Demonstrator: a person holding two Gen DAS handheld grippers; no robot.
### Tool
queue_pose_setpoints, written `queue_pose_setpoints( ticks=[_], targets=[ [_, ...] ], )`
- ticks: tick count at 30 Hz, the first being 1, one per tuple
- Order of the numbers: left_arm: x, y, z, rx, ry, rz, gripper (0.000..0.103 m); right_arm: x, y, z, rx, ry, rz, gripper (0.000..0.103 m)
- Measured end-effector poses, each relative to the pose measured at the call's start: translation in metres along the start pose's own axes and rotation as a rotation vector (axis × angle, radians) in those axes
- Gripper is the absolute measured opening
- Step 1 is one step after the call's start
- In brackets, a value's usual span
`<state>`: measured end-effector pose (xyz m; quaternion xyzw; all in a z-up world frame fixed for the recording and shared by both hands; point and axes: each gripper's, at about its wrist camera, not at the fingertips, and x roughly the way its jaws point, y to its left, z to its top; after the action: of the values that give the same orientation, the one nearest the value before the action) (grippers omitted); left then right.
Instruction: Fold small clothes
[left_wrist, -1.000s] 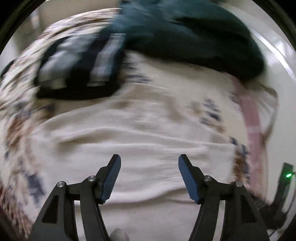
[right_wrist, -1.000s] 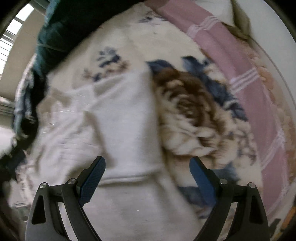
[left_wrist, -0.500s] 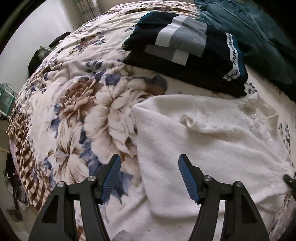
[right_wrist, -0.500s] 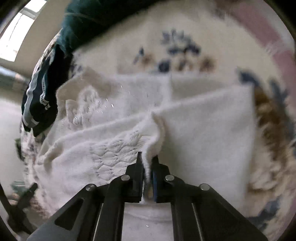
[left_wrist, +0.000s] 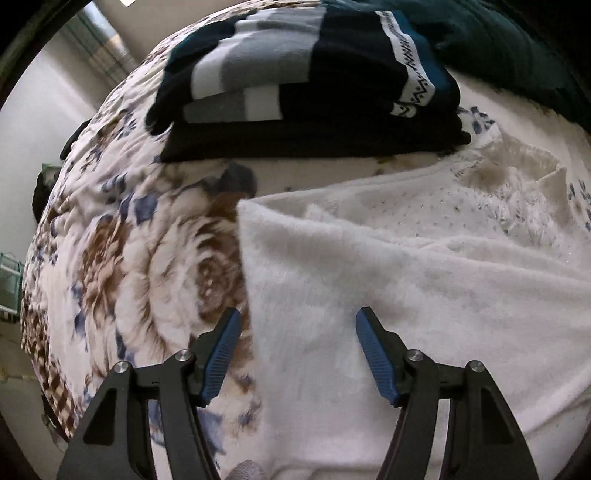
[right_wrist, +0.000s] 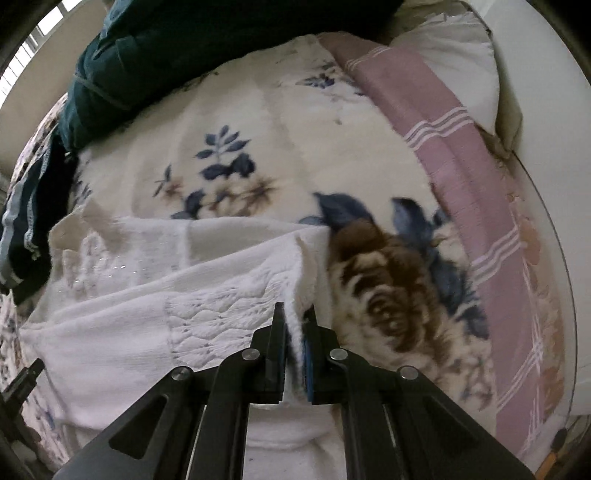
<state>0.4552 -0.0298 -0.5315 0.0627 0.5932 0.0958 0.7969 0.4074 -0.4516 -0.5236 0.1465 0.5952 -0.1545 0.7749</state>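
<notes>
Home bedroom: bed with floral blanket (left_wrist: 122, 258), pillow (right_wrist: 458, 62), folded clothes stack (left_wrist: 306, 85), window (right_wrist: 26, 48).

One white knit sweater (left_wrist: 424, 280), lower right of the left wrist view; same garment at lower left of the right wrist view (right_wrist: 155, 310).

One stack of folded dark clothes (left_wrist: 306, 96), top centre of the left view; at least two pieces in it, exact number unclear.

One dark teal garment (right_wrist: 192, 48), top of the right view.

One floral blanket (left_wrist: 129, 251).

One pink striped cloth (right_wrist: 461, 158), right side.

One white pillow (right_wrist: 458, 62), upper right.

Two grippers: left gripper (left_wrist: 297, 354), right gripper (right_wrist: 294, 347).
</notes>
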Motion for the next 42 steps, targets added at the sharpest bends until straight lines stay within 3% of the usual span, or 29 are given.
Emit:
queue_pose_setpoints(
  ticks=[4, 7, 9, 11, 12, 14, 16, 19, 22, 24, 26, 27, 29, 32, 37, 40, 42],
  targets=[
    [0.014, -0.006, 0.006, 0.028, 0.015, 0.005, 0.063, 0.014, -0.008, -0.001, 0.032, 0.03, -0.023, 0.007],
    [0.012, -0.005, 0.011, 0.033, 0.031, -0.004, 0.063, 0.034, -0.005, -0.002, 0.018, 0.132, -0.006, 0.01],
    [-0.007, -0.003, 0.016, 0.026, -0.007, -0.035, 0.063, 0.036, -0.004, 0.001, 0.013, 0.192, -0.004, 0.023],
    [-0.023, -0.009, 0.022, 0.043, -0.034, -0.068, 0.063, 0.019, -0.001, 0.006, -0.004, 0.167, -0.008, 0.04],
    [-0.028, -0.013, 0.025, 0.058, -0.044, -0.078, 0.063, 0.008, 0.003, 0.008, -0.023, 0.137, 0.003, 0.044],
    [-0.028, -0.03, 0.034, 0.121, -0.044, -0.111, 0.062, -0.012, 0.022, 0.013, -0.126, 0.081, 0.019, 0.051],
    [-0.016, -0.052, 0.041, 0.228, 0.001, -0.127, 0.062, -0.012, 0.05, 0.016, -0.259, 0.083, 0.025, 0.051],
    [0.007, -0.087, 0.042, 0.398, 0.044, -0.111, 0.062, 0.017, 0.1, 0.01, -0.484, 0.169, 0.051, 0.051],
    [0.014, -0.111, 0.037, 0.526, 0.025, -0.072, 0.061, 0.051, 0.136, -0.002, -0.674, 0.256, 0.024, 0.051],
    [0.012, -0.116, 0.035, 0.559, 0.001, -0.078, 0.05, 0.063, 0.152, -0.01, -0.763, 0.266, -0.005, 0.051],
    [0.012, -0.119, 0.033, 0.568, 0.009, -0.11, 0.027, 0.068, 0.159, -0.01, -0.79, 0.264, -0.002, 0.047],
    [0.012, -0.122, 0.031, 0.579, 0.008, -0.109, 0.023, 0.069, 0.16, -0.009, -0.789, 0.262, 0.006, 0.046],
    [0.012, -0.129, 0.026, 0.596, 0.007, -0.118, 0.004, 0.068, 0.162, -0.005, -0.791, 0.252, 0.02, 0.03],
    [0.008, -0.139, 0.019, 0.604, -0.021, -0.118, 0.0, 0.068, 0.169, 0.001, -0.804, 0.23, 0.021, 0.009],
    [0.0, -0.147, 0.028, 0.551, -0.055, -0.109, 0.0, 0.055, 0.164, 0.01, -0.766, 0.174, 0.033, 0.004],
    [0.01, -0.143, 0.046, 0.483, -0.017, -0.131, 0.0, 0.05, 0.148, 0.031, -0.688, 0.124, 0.024, 0.004],
    [0.01, -0.139, 0.053, 0.435, 0.01, -0.153, 0.002, 0.056, 0.144, 0.041, -0.648, 0.149, 0.051, 0.004]
  ],
)
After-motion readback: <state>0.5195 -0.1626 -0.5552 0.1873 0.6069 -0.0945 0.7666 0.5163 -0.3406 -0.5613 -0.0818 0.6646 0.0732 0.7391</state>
